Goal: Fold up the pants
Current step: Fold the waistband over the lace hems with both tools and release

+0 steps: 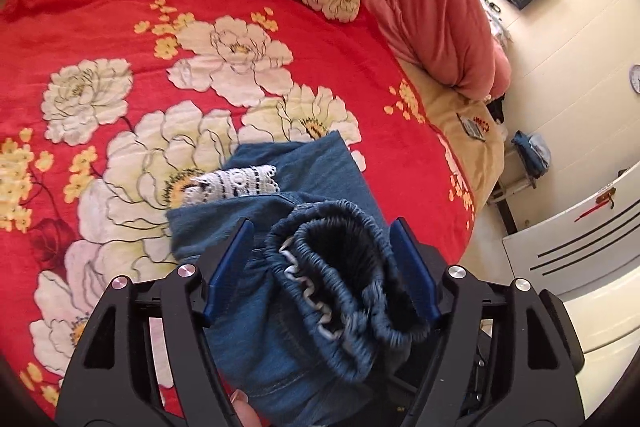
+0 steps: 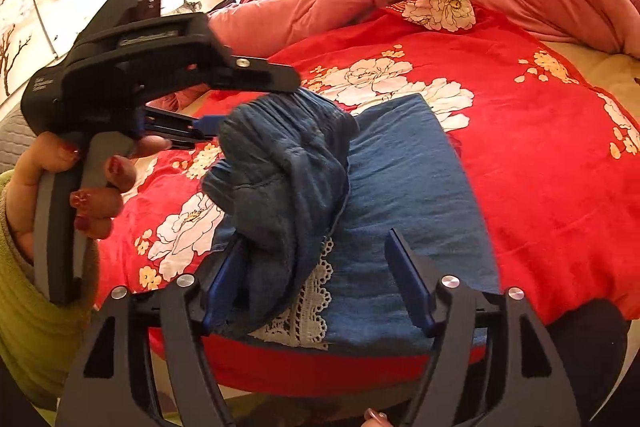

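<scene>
Lying bunched on red floral bedspread (image 2: 520, 147): blue denim lace-trimmed pants (image 2: 400, 195); left gripper (image 1: 324, 263) and right gripper (image 2: 316, 283) both gaping, gripping nothing.

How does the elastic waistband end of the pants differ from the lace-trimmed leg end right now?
The waistband is gathered and bunched, standing open like a tube between the left gripper fingers; the lace-trimmed leg end lies flat on the red floral bedspread. The waistband is lifted off the bed; the leg end rests on it, between the right gripper fingers. Both are the same blue denim.
</scene>
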